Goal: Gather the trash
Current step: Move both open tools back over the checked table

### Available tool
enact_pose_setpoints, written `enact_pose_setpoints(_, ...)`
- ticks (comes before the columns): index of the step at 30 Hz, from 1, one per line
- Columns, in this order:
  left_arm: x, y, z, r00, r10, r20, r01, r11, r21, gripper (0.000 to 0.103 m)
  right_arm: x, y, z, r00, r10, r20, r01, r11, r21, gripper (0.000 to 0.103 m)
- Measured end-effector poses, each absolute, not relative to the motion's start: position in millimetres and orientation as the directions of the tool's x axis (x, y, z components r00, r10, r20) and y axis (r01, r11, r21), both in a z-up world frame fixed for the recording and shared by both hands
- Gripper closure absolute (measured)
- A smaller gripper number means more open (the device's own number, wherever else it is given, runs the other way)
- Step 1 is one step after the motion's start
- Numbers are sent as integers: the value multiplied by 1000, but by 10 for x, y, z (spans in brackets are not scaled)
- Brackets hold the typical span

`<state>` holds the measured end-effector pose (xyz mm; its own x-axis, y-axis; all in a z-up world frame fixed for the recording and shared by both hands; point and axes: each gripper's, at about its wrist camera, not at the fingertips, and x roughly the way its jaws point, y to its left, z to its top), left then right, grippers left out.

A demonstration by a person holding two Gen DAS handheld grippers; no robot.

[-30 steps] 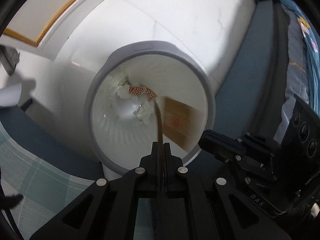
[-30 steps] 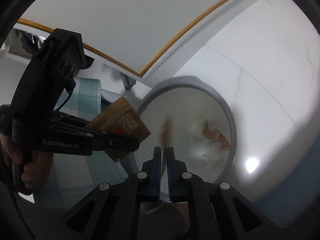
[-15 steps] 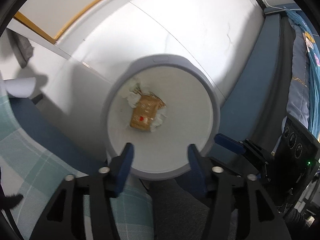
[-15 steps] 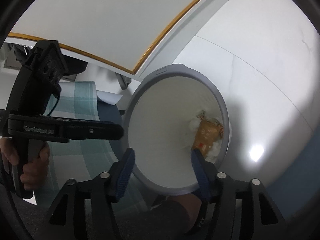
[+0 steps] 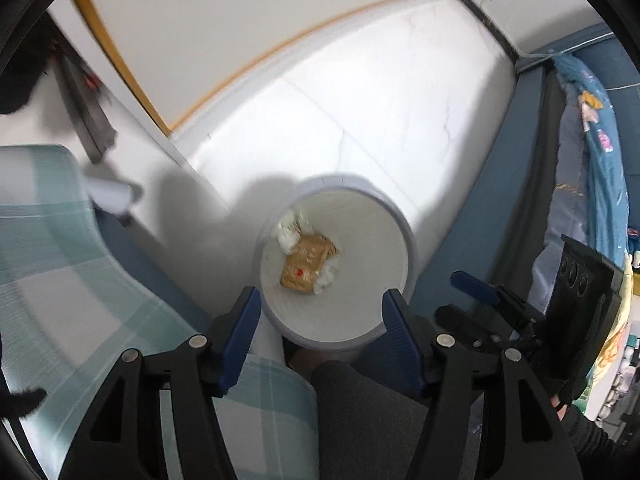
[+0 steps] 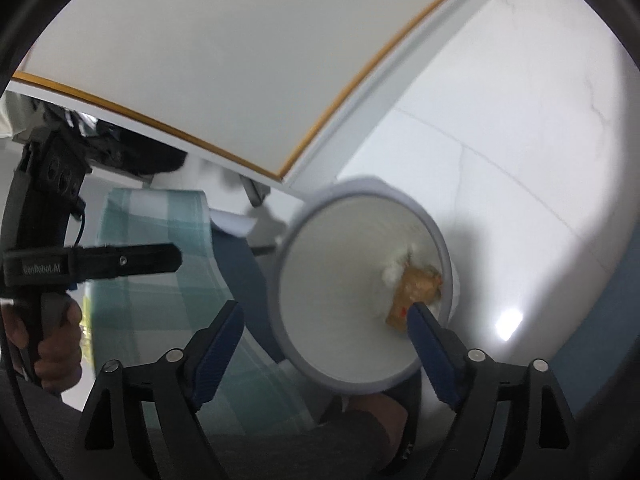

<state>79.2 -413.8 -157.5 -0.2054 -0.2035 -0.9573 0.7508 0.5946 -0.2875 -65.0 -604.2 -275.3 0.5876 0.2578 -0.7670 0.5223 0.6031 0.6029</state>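
A round white trash bin [image 5: 396, 224] with a grey rim stands on the white floor; it also shows in the right wrist view [image 6: 320, 280]. At its bottom lie a brown snack wrapper [image 5: 306, 266] and white crumpled tissues [image 5: 286, 232]; the wrapper shows in the right wrist view too [image 6: 414, 290]. My left gripper [image 5: 322, 318] is open and empty, high above the bin's near rim. My right gripper [image 6: 326, 328] is open and empty above the bin. The left gripper's body shows at the left of the right wrist view [image 6: 92, 266].
A green checked cushion [image 5: 60, 264] lies to the left of the bin. A white board with an orange edge [image 6: 200, 80] stands behind. Blue bedding [image 5: 588, 152] hangs at the right. My dark-trousered leg [image 5: 360, 420] is below the bin.
Both grippers were shut on wrappers over the bin; they opened, the wrappers dropped into the bin, and both grippers have risen away from it.
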Motion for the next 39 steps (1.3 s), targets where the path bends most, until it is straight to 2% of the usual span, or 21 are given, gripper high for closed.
enact_pose_setpoints(9,846,-3587,-857,2,-329,-944,714,662,-229,44,-637,-5882,-1914,663,117,-740,493,675,549,12)
enact_pose_setpoints(14,779,-3222,-529,107,-398,-911,669,707,-230,44,-604,-5604,-1341,722,62,-689,418,755,505,11)
enact_pose_setpoints(20,697,-2728,-185,266,-440,-858,619,760,-197,43,-580,-5289,-754,796,64,-602,321,798,510,9)
enact_pose_setpoints(24,716,-2270,69,382,-441,-812,558,810,-177,34,-549,-5077,-413,833,43,-552,256,854,453,8)
enact_pose_setpoints(28,765,-1809,280,505,-419,-754,493,858,-146,31,-471,-4902,-143,863,73,-499,198,861,468,6)
enact_pose_setpoints(31,763,-1457,397,577,-401,-711,435,888,-149,21,-360,-4693,55,872,90,-481,149,887,436,6)
enact_pose_setpoints(39,768,-696,323,697,-304,-650,285,949,-138,7,41,-4017,393,881,175,-439,4,926,378,3)
